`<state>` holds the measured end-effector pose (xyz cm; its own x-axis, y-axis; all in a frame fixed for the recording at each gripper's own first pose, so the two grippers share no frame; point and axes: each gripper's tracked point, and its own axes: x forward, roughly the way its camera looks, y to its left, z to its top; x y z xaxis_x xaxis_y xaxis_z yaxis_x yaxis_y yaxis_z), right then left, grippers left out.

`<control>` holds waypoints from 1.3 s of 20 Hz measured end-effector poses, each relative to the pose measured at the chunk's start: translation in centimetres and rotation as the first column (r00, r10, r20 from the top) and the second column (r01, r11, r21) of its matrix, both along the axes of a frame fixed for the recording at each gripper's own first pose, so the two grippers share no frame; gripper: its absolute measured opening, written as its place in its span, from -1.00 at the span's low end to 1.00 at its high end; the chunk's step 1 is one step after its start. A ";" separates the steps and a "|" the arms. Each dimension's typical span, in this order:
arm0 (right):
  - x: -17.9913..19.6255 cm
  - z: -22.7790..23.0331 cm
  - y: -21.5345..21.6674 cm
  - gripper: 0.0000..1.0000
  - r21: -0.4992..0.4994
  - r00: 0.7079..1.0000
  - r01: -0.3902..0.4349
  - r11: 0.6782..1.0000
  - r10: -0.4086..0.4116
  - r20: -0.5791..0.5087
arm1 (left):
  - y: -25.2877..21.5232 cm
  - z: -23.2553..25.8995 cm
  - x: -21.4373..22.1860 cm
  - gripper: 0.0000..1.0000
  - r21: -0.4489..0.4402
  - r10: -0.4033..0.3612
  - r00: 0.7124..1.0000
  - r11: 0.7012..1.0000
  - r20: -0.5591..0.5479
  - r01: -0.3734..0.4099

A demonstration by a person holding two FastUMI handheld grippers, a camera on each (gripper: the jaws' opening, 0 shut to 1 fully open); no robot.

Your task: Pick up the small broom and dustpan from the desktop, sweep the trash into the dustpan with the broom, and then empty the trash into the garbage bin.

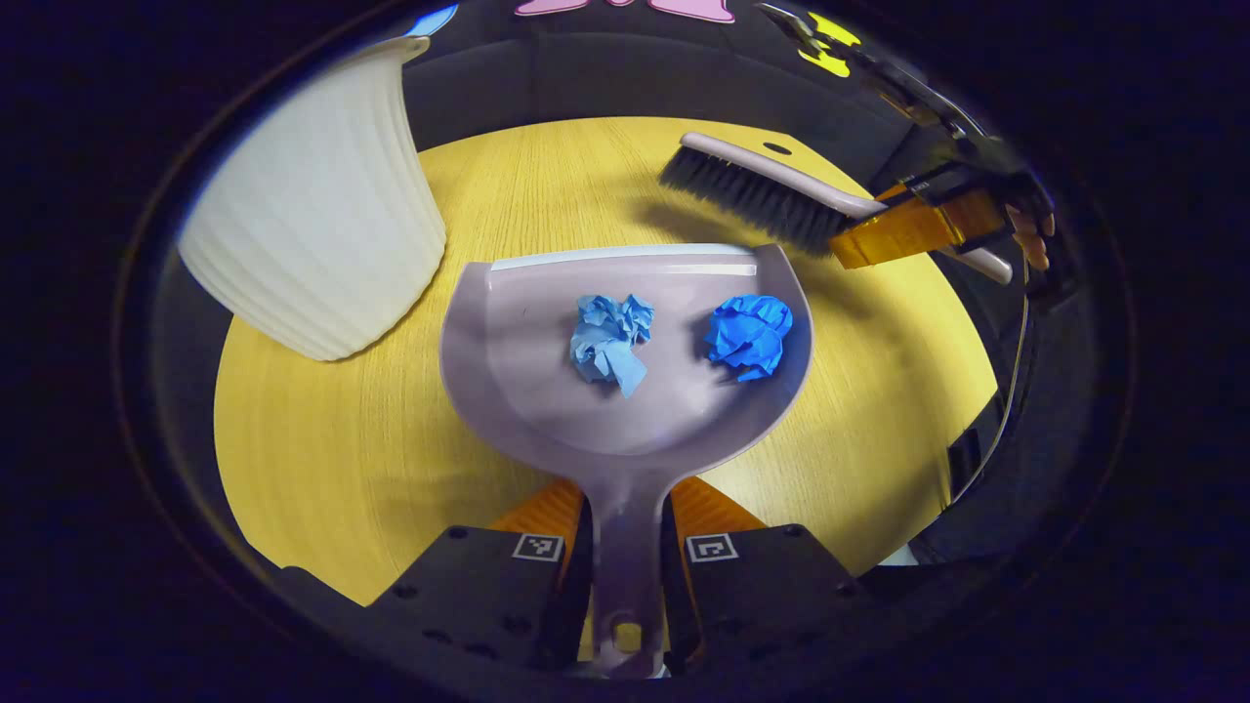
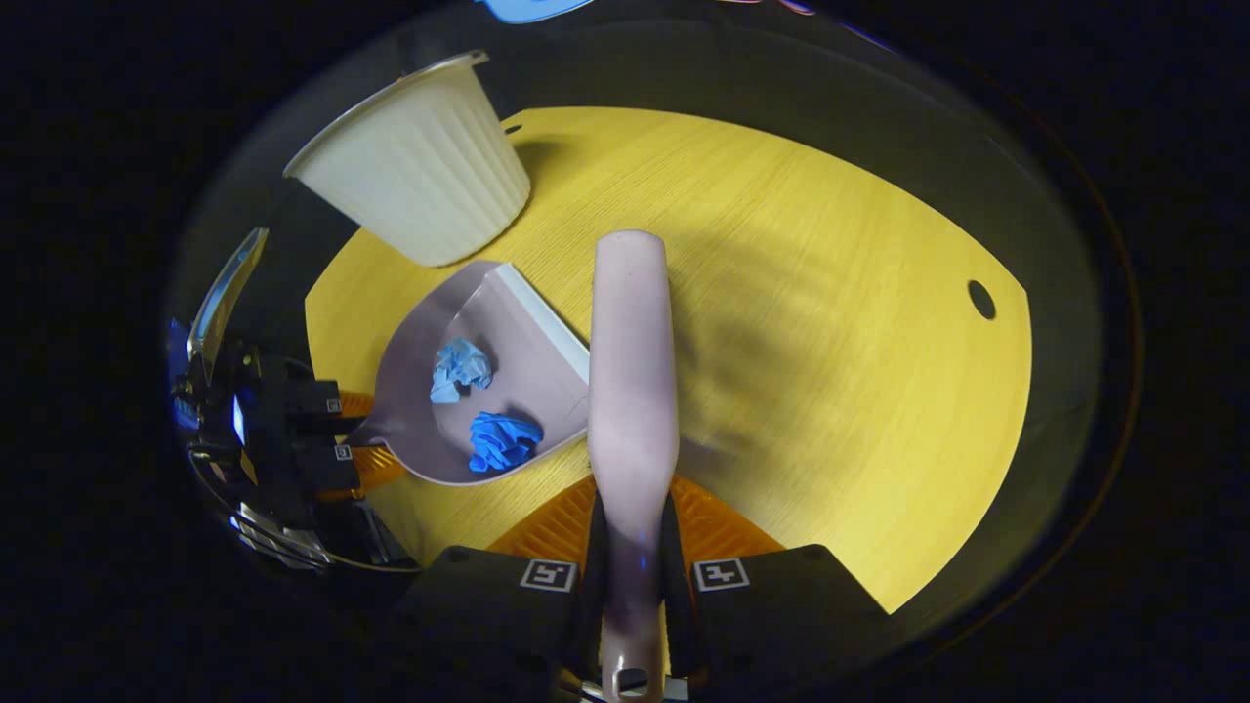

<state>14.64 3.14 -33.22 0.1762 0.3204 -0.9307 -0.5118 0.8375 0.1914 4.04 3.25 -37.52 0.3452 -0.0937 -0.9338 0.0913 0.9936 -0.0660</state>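
My left gripper (image 1: 625, 561) is shut on the handle of the mauve dustpan (image 1: 547, 391), which is held over the yellow table. Two crumpled paper balls lie in the pan: a light blue one (image 1: 610, 337) and a darker blue one (image 1: 750, 334). My right gripper (image 2: 633, 571) is shut on the handle of the small broom (image 2: 633, 371), whose back points straight ahead. In the left gripper view the broom (image 1: 771, 190) with its dark bristles hovers beyond the pan's right front corner, held by the right gripper (image 1: 903, 229). The dustpan (image 2: 527, 332) sits left of the broom in the right gripper view.
A white ribbed garbage bin (image 1: 322, 215) stands at the table's far left, close to the pan's left rim; the bin (image 2: 420, 176) is also ahead-left of the broom. The round yellow table (image 2: 830, 342) has a small hole (image 2: 980, 299) near its right edge.
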 end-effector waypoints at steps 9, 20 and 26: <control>-0.2 -5.0 -1.3 -0.42 0.042 0.948 0.225 0.973 -0.229 0.219 | 0.8 1.1 -0.2 -0.42 -0.025 0.095 0.917 0.995 0.388 -0.092; -0.2 -3.6 -1.1 -0.41 0.140 0.932 0.223 0.965 -0.253 0.258 | 7.3 8.0 6.5 -0.41 0.212 0.184 0.912 0.938 0.366 -0.275; -0.1 -3.0 -1.3 -0.41 0.174 0.909 0.276 0.945 -0.315 0.274 | 15.3 10.8 12.8 -0.41 0.480 0.012 0.971 0.867 0.240 -0.130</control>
<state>14.53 1.83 -36.17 0.5401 0.3242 -0.7767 -0.2943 0.9373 0.1865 16.79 18.59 -26.68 0.5358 0.3875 -0.7502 -0.0269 0.8959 0.4435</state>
